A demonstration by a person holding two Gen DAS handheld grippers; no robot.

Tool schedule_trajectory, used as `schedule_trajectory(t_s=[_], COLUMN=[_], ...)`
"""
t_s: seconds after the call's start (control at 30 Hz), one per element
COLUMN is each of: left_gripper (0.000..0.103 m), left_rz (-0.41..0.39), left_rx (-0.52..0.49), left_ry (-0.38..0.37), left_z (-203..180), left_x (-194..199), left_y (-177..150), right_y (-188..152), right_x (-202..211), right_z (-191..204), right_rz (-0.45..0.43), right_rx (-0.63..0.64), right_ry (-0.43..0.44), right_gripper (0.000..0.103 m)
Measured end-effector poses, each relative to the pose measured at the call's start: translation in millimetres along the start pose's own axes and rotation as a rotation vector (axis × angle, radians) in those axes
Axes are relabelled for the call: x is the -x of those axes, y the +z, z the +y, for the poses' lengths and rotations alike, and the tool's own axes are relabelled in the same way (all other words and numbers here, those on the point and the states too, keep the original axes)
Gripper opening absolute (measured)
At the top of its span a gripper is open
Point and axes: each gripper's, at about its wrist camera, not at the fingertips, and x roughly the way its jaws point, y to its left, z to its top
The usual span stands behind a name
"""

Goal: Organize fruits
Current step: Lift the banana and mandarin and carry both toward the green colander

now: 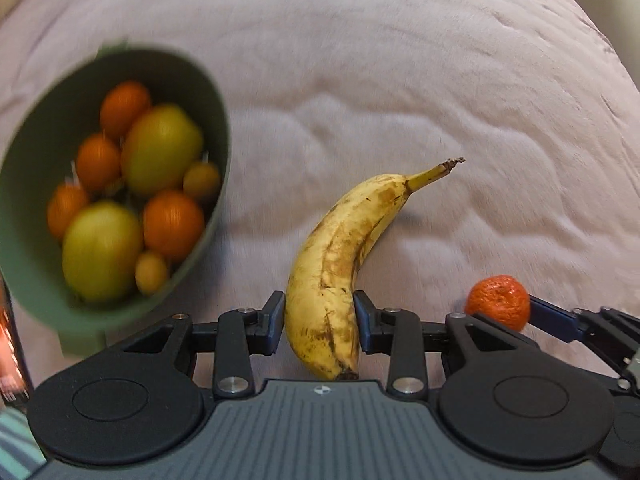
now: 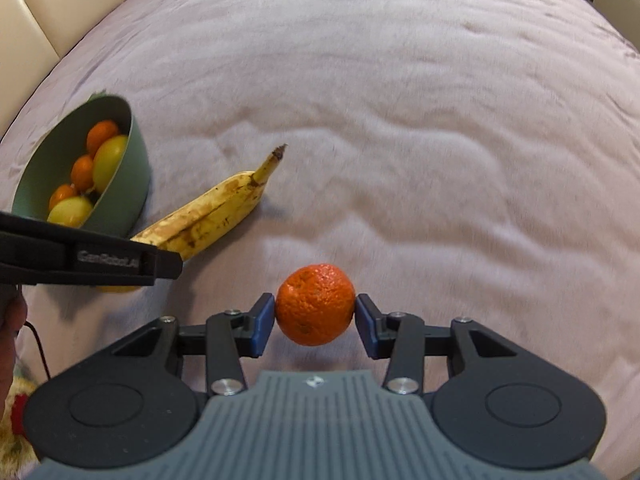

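Left gripper (image 1: 319, 322) clamps the spotted yellow banana (image 1: 340, 264), stem toward 1 o'clock; right gripper (image 2: 315, 318) grips the dimpled orange mandarin (image 2: 315, 304); the sage-green fruit bowl (image 1: 200, 248) lies at 10 o'clock, nearer the left.

A home bedroom is suggested by the pink plush blanket (image 2: 400, 120) and cream padded headboard (image 2: 60, 12) beyond the tongs.

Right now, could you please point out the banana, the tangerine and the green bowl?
banana (image 1: 332, 264): left wrist view, middle of its peel.
tangerine (image 2: 315, 304): right wrist view, centre of its rind.
green bowl (image 1: 218, 96): left wrist view, right rim.
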Motion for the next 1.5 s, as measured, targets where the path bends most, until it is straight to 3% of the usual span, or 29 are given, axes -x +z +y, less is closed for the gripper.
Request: schedule_trajectory(t_s=[0.3,0.4,0.5,0.73,0.9,1.5], left_gripper=[0.043,0.051,0.061,0.061,0.047,0.044], left_rz=[0.068,0.050,-0.009,-0.049,-0.046,-0.059], left_rx=[-0.035,-0.069,-0.134,-0.212,-0.200,-0.209], left_ry=[-0.145,-0.186,-0.186,-0.188,-0.200,-0.128], left_z=[20.5,21.1,12.4,-3.4,-3.3,-9.1], left_x=[-17.0,-14.8,-11.2,-24.6,-28.9,-20.8], left_y=[-8.6,-6.2,-3.3,-0.6,-0.8,-6.6], right_y=[-10.9,-11.1,-10.8,-9.9,-8.3,-8.0], right_x=[-10.7,-10.9,-12.3,-14.2,-19.2,-19.7], right_z=[-6.7,-8.6,-8.2,-10.0,-5.6,6.4], right_rz=[0.027,0.023,0.021,0.006,-0.006,-0.025], right_rx=[-0.016,-0.023,-0.018,-0.011,0.030,0.120], right_ry=[0.007,0.015,0.018,0.027,0.005,-0.053], right_gripper=[0.042,0.042,0.042,0.043,0.044,0.042])
